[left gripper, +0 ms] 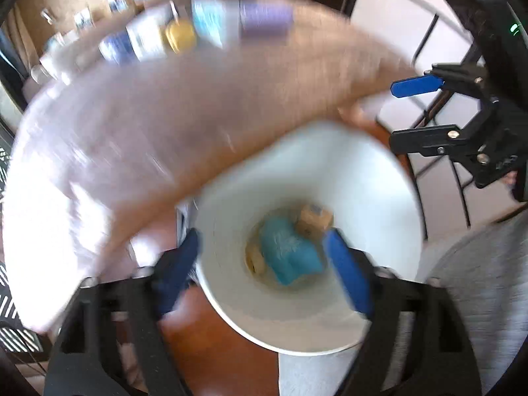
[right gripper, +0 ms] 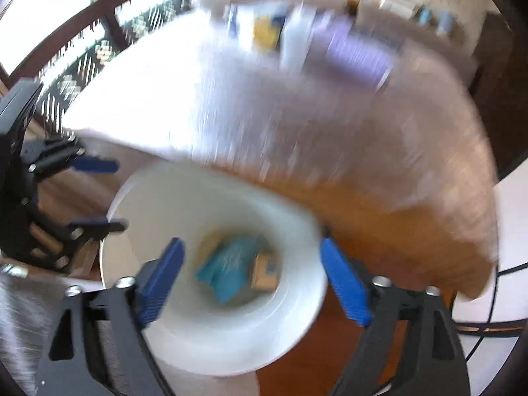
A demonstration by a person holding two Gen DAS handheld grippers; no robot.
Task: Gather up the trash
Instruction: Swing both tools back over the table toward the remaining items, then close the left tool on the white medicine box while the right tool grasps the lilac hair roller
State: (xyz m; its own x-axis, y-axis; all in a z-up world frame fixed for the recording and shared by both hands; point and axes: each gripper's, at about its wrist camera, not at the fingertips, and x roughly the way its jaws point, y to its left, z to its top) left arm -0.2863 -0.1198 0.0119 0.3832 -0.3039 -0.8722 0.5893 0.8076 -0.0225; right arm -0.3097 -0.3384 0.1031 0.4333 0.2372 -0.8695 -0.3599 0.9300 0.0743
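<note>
Below, white bin [left gripper: 307, 326] holds teal wrapper [left gripper: 288, 252], tan box [left gripper: 313, 219] (print unreadable); left gripper [left gripper: 264, 264], right gripper [right gripper: 250, 283] spread wide, empty.

Both wrist cameras look steeply down, close above the white bin [left gripper: 307, 231] [right gripper: 211, 264]; the 2 blurred views seemingly share the table [left gripper: 211, 115] [right gripper: 330, 138] beyond.

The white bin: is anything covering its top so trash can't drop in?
No. The white bin has an open mouth, with a blue wrapper and a small cardboard box already at the bottom. Both hand-held grippers, left and right, hang open and empty above it.
</note>
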